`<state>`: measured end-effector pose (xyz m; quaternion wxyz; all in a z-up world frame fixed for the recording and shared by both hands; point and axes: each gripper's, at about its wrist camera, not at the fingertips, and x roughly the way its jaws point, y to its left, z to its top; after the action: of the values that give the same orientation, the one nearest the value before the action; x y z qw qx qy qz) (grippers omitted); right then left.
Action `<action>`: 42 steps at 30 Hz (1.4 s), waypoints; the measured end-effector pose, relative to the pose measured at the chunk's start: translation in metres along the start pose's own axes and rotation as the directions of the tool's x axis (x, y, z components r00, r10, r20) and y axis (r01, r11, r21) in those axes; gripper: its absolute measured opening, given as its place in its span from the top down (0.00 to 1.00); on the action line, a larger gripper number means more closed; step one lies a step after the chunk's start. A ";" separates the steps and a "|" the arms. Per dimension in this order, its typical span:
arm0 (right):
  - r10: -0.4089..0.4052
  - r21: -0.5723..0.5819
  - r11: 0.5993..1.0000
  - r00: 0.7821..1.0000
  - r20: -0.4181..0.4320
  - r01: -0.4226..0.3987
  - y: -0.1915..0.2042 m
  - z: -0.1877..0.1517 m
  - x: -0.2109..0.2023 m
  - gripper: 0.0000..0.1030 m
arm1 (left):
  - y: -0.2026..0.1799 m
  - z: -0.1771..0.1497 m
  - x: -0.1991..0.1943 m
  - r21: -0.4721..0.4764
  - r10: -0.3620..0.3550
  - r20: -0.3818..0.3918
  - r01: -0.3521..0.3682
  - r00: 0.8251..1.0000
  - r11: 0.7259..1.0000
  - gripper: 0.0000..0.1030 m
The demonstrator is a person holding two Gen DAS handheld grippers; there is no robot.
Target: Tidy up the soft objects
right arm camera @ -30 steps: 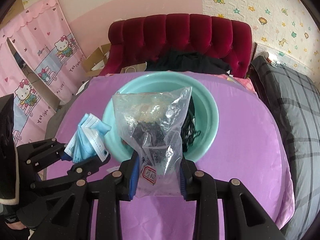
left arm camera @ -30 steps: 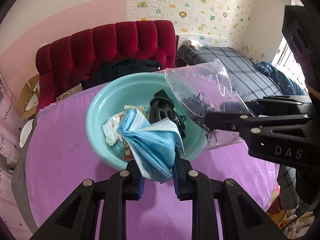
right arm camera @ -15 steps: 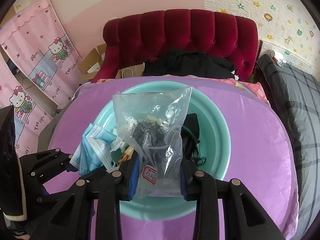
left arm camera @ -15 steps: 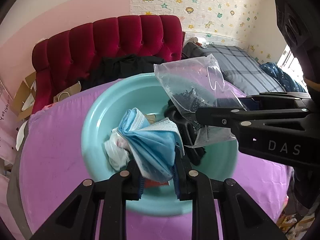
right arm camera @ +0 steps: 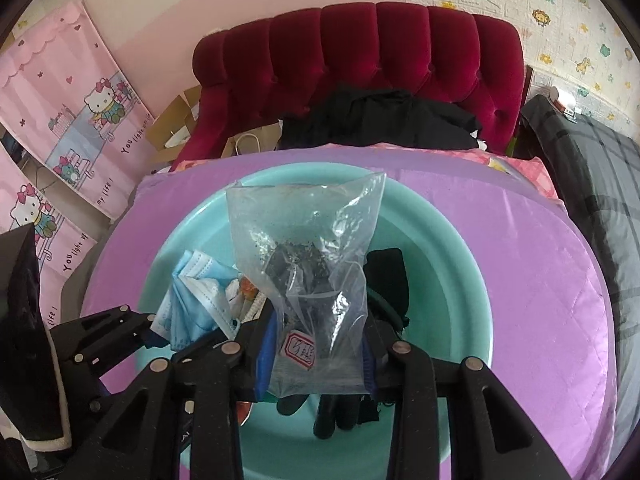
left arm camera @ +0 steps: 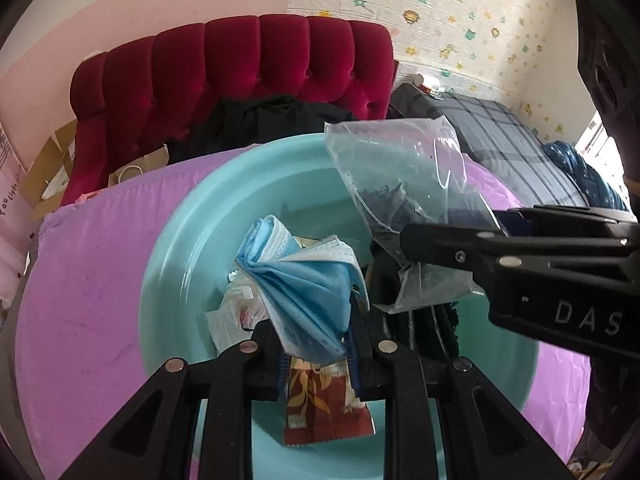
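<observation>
My left gripper (left arm camera: 316, 344) is shut on a bunch of blue face masks (left arm camera: 304, 292) and holds it over the teal basin (left arm camera: 188, 248). My right gripper (right arm camera: 318, 352) is shut on a clear plastic bag (right arm camera: 308, 256) with dark bits inside, also above the basin (right arm camera: 448, 280). In the basin lie a red snack packet (left arm camera: 324, 408), a crumpled white bag (left arm camera: 232, 312) and black items (right arm camera: 388, 276). The left gripper (right arm camera: 156, 332) with the masks (right arm camera: 196, 292) shows at the left of the right wrist view. The bag (left arm camera: 404, 184) hangs at the right in the left wrist view.
The basin stands on a round table with a purple cloth (right arm camera: 532, 280). Behind it are a red velvet sofa back (left arm camera: 240, 80) with black clothes (right arm camera: 380, 120), cardboard boxes at the left, and a plaid-covered bed (left arm camera: 500, 132) at the right.
Both grippers have moved forward and down, from the table's near side to over the basin, each still holding its load. The basin now fills more of both views.
</observation>
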<state>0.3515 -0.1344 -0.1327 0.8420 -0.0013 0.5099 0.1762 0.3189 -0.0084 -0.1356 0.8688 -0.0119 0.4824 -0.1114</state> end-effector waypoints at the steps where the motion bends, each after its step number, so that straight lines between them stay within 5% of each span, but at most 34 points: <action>1: 0.000 -0.001 1.000 1.000 -0.002 0.000 -0.001 0.000 0.001 0.62 | 0.000 0.001 0.000 -0.004 0.002 0.001 -0.002 1.000 1.000 0.75; 5: 0.009 -0.009 1.000 1.000 -0.003 -0.009 -0.002 0.002 0.003 0.53 | -0.001 0.003 0.001 -0.001 0.018 0.004 -0.018 1.000 1.000 0.64; 7: 0.002 -0.015 1.000 1.000 0.009 -0.002 -0.001 0.004 0.002 0.46 | -0.002 0.002 0.001 -0.001 0.019 0.002 -0.019 1.000 1.000 0.46; 9: -0.014 -0.017 1.000 1.000 0.017 0.014 -0.001 0.004 -0.001 0.31 | -0.002 0.002 -0.003 -0.007 0.028 0.012 -0.028 1.000 1.000 0.14; 11: -0.027 -0.016 0.999 0.999 0.037 0.028 -0.003 0.004 -0.006 0.06 | -0.002 0.002 -0.006 -0.010 0.051 0.024 -0.051 0.998 0.999 0.07; 12: -0.031 -0.012 0.999 0.998 0.046 0.031 -0.004 0.003 -0.008 0.03 | -0.002 0.002 -0.007 -0.008 0.061 0.023 -0.060 0.998 0.998 0.00; 42: -0.073 0.022 0.997 0.993 0.095 0.071 0.008 -0.073 -0.114 0.00 | -0.041 -0.048 -0.115 -0.020 0.149 0.109 -0.148 0.983 0.989 0.00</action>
<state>0.2386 -0.1734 -0.0689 0.8712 -0.0037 0.4702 0.1409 0.2126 -0.0205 -0.0593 0.8999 0.0130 0.4338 -0.0426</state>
